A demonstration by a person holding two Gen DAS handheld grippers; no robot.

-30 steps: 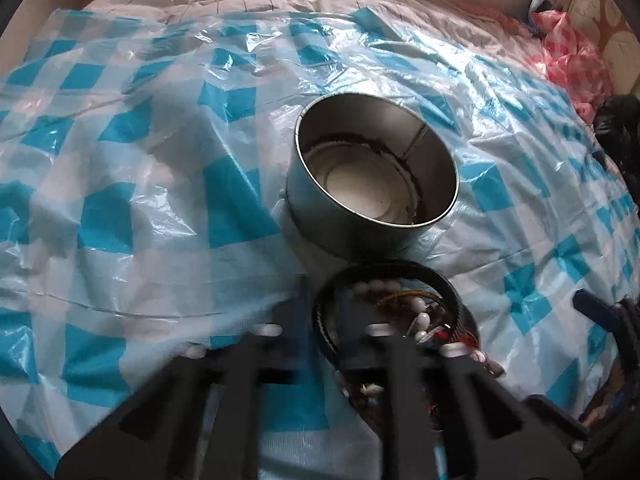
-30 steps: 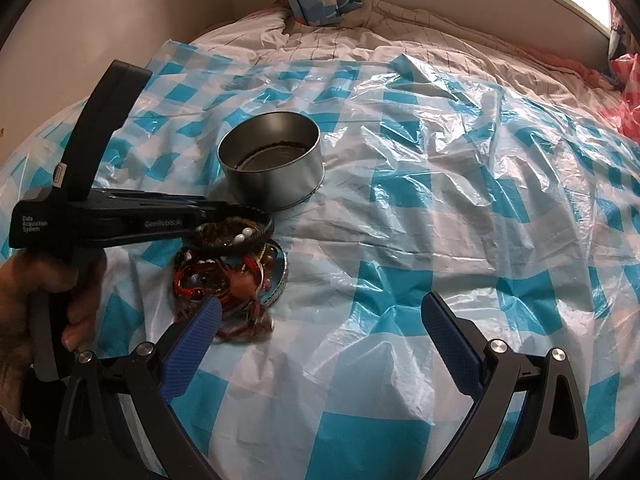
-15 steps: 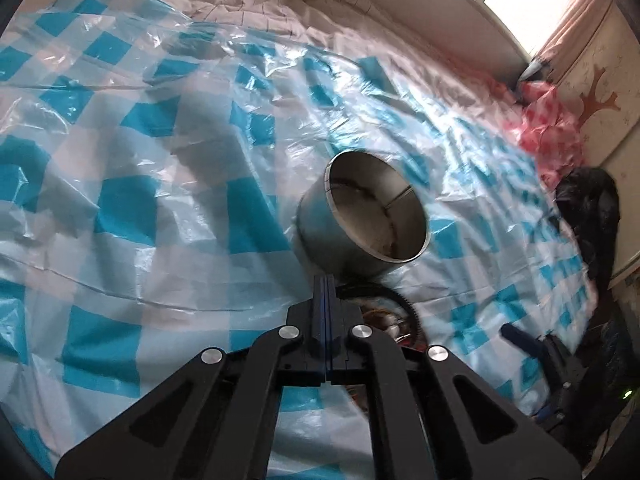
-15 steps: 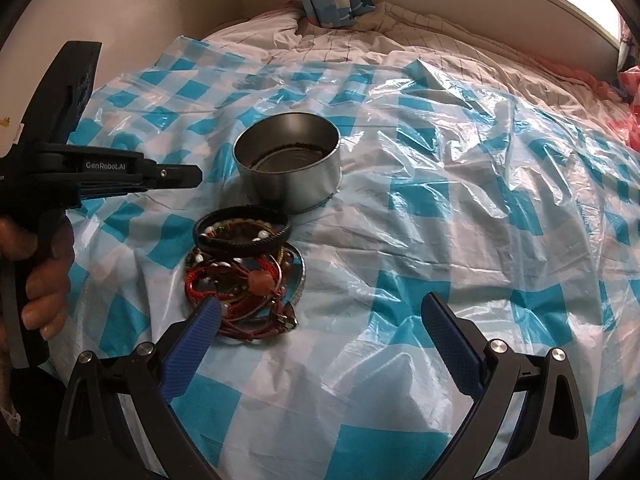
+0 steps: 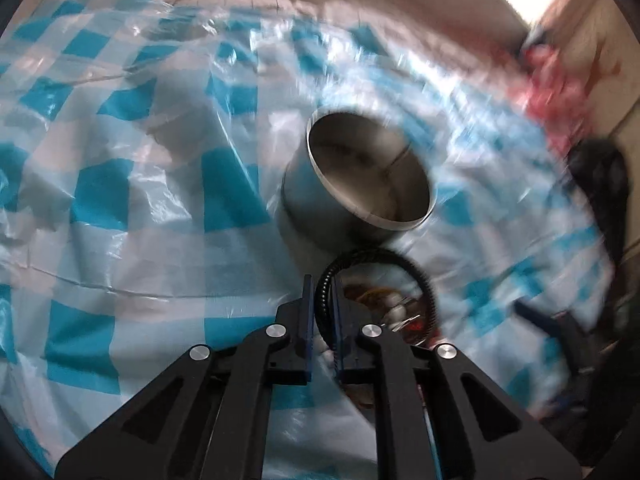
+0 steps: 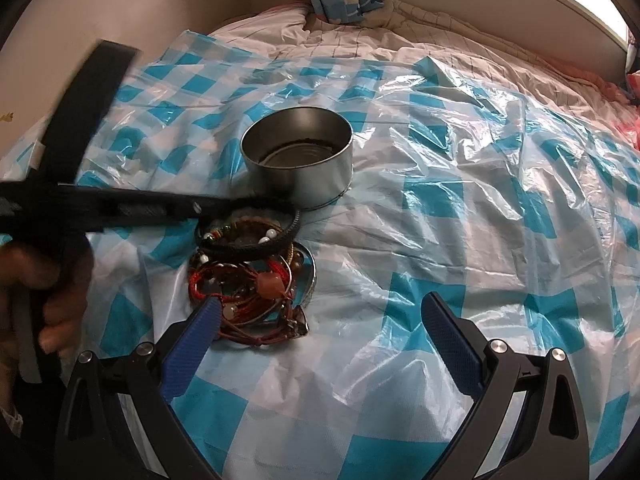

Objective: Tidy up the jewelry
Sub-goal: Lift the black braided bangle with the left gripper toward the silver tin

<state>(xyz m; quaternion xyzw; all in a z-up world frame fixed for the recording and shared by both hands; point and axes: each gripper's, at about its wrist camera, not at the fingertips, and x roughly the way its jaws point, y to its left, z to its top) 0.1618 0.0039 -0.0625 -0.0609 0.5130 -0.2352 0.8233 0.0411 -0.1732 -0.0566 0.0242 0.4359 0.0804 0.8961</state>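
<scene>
One black bracelet (image 5: 416, 276) sits pinched in left claw (image 5: 322, 300).

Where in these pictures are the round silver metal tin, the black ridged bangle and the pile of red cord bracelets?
Round silver metal tin (image 6: 304, 184): right wrist view, outer side wall.
Black ridged bangle (image 5: 424, 280): left wrist view, far right arc of the ring.
Pile of red cord bracelets (image 6: 248, 296): right wrist view, middle of the tangle.

My left jaws pinch the near rim of a black ribbed bangle (image 5: 416, 276), lying tilted on top of the jewelry pile (image 6: 256, 292): red cords, beads, thin rings on a round lid. Just behind stands the open metal tin (image 6: 298, 164), upright.
</scene>
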